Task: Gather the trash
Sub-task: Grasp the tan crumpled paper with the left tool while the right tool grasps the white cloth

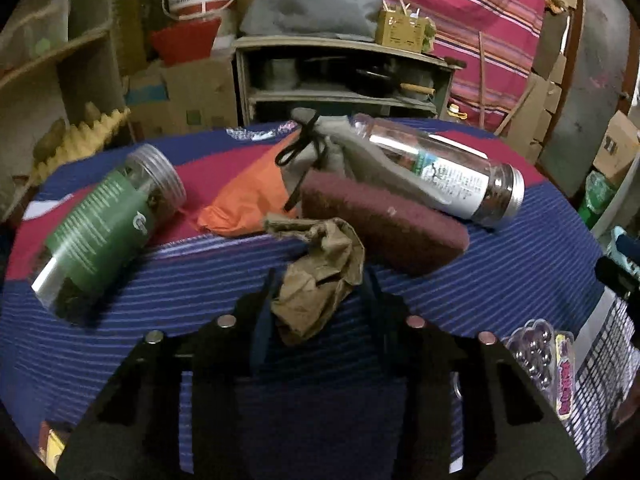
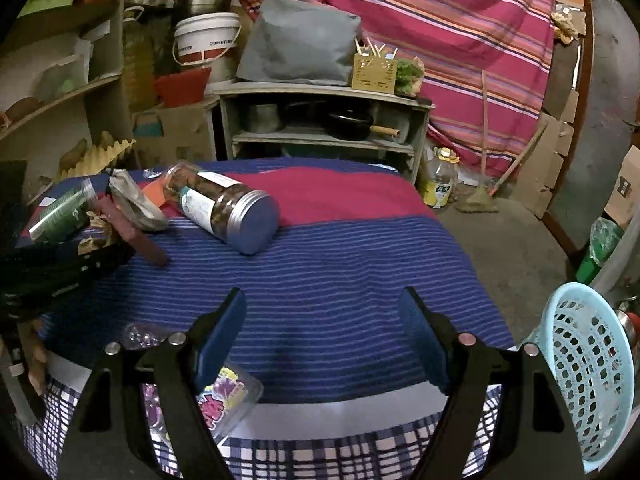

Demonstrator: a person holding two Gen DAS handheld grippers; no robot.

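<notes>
Crumpled brown paper (image 1: 320, 272) sits between the pads of my left gripper (image 1: 318, 304), and from the left wrist view I read the jaws as closed onto its lower folds, though motion blur keeps me from being sure how firmly they bite. It looks like the obvious piece of trash here, which is why I brought this hand to it rather than to the jars. It lies near the middle of the striped blue-and-red cloth (image 1: 500, 280) covering the table, just in front of a maroon scouring pad (image 1: 384, 220) and an orange cloth (image 1: 248, 204).

Behind those, a grey drawstring pouch (image 1: 320, 140) leans against a clear jar with a metal lid (image 1: 440, 172), which lies on its side toward the far right edge. A green-labelled jar (image 1: 108, 224) lies on its side near the left edge. Both seem full, so I judge them as things to leave alone.

My right gripper (image 2: 324, 340) hangs over the near edge with its blue pads spread wide and nothing between them. I keep it free on that side because the pale blue perforated basket (image 2: 592, 380) stands just off the table's near right corner, likely where the paper should go. A clear plastic blister pack (image 2: 224, 396) rests at the near edge under its left finger.
</notes>
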